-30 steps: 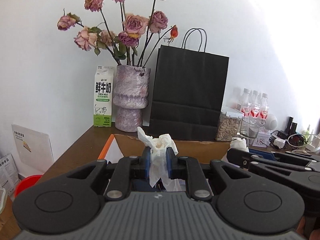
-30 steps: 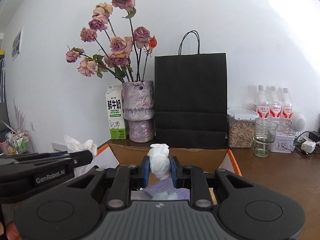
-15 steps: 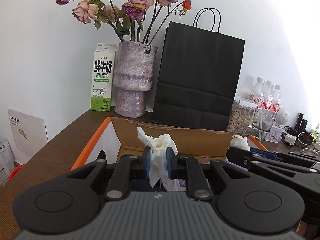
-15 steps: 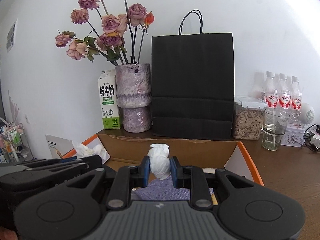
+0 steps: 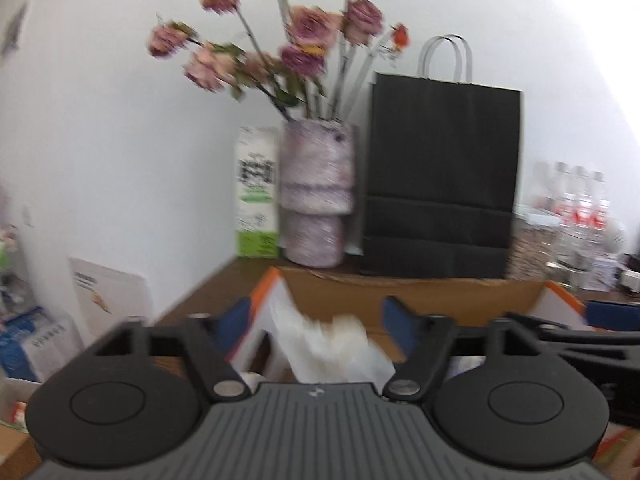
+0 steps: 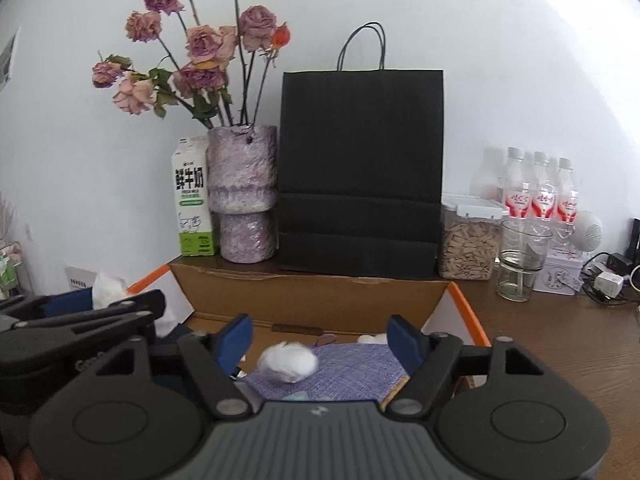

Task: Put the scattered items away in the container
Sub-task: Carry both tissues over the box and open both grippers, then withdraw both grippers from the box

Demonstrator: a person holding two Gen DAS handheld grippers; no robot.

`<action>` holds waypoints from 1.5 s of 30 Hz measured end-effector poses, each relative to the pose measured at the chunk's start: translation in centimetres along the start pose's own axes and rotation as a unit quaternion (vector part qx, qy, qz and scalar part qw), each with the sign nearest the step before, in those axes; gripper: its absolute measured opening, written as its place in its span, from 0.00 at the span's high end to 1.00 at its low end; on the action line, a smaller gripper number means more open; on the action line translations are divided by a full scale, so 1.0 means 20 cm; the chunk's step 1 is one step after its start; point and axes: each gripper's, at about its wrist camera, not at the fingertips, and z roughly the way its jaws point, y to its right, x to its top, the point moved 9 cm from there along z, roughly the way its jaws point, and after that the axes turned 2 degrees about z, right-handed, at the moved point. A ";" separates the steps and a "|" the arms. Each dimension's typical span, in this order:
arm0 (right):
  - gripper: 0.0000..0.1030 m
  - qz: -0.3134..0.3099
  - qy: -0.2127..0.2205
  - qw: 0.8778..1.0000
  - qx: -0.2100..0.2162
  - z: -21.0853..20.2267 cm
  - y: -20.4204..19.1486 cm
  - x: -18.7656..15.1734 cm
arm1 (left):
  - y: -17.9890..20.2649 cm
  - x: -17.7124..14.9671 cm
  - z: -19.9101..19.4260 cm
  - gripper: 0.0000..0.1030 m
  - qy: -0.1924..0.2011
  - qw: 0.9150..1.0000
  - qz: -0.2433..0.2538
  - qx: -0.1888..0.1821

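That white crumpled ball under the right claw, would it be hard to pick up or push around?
Probably easy. The crumpled ball looks like wadded tissue, so likely very light and squashy rather than stiff. Its roundish shape might let it roll a little, though the purple cloth beneath it in the cardboard box should slow it. It seems unlikely to break.

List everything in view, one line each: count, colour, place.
cardboard box: one, brown with orange edges, table front
tissue wads: two, white, one in box between opening right jaws, one between opening left jaws
purple cloth: one, in box
paper bag: one, black, against wall
vase: one, purple, holding dried roses
milk carton: one, white and green, left of vase
jar: one, clear, right of bag
glass: one, clear
bottles: three, clear with red labels
left gripper: black, blue pads
right gripper: same
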 end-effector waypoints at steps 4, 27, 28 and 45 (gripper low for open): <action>0.00 0.037 0.009 0.999 0.012 -0.01 0.05 0.03 | -0.07 0.04 -0.04 0.00 0.028 0.999 -0.026 0.004; 0.00 0.013 0.015 1.000 0.004 -0.04 0.01 0.02 | -0.11 0.03 -0.09 0.00 0.035 0.999 -0.036 0.009; 0.00 0.012 0.019 1.000 0.002 -0.05 0.01 0.02 | -0.11 0.03 -0.10 0.00 0.038 0.999 -0.036 0.009; 0.00 -0.017 0.062 0.998 -0.021 -0.34 0.07 -0.09 | -0.12 -0.10 -0.31 0.00 0.046 0.999 0.003 -0.014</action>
